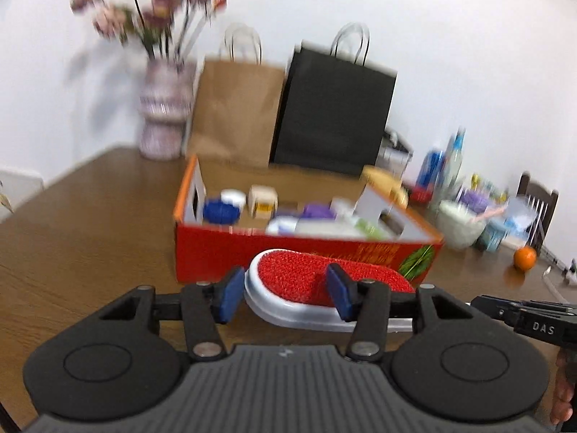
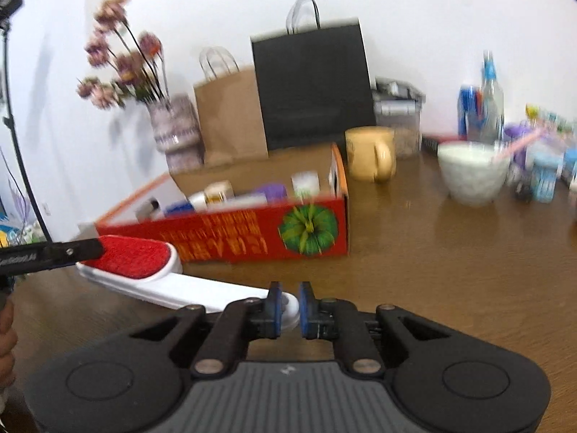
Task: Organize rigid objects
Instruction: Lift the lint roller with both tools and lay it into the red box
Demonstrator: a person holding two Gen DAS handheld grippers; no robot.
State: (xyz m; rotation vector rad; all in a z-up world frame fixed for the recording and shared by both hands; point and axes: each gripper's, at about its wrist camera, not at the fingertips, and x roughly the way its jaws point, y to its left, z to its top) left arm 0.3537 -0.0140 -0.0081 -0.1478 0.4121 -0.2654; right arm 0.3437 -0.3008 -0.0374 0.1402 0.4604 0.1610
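Spanning a white plastic lint brush with red bristle pad (image 1: 317, 281): right gripper (image 2: 288, 306) jaws clamp its handle end, left gripper (image 1: 285, 290) jaws stand wide around its head, poised before the red cardboard box (image 1: 252, 249), likely for stowing.

One red cardboard box (image 2: 252, 231) sits on the one worktop (image 2: 414, 252). Behind the box stand two paper bags, one brown (image 2: 230, 115) and one black (image 2: 313, 83), and one vase (image 2: 176, 133) of flowers. Just right of the box there is one yellow mug (image 2: 369, 153), and farther right one white bowl (image 2: 470, 173). One orange (image 1: 524, 258) lies well to the right of the box. One lint brush (image 2: 144, 267) with a red pad is in front of the box. Two hand-held grippers are visible, left (image 1: 285, 296) and right (image 2: 288, 306). The small containers inside the box are too blurred to count.
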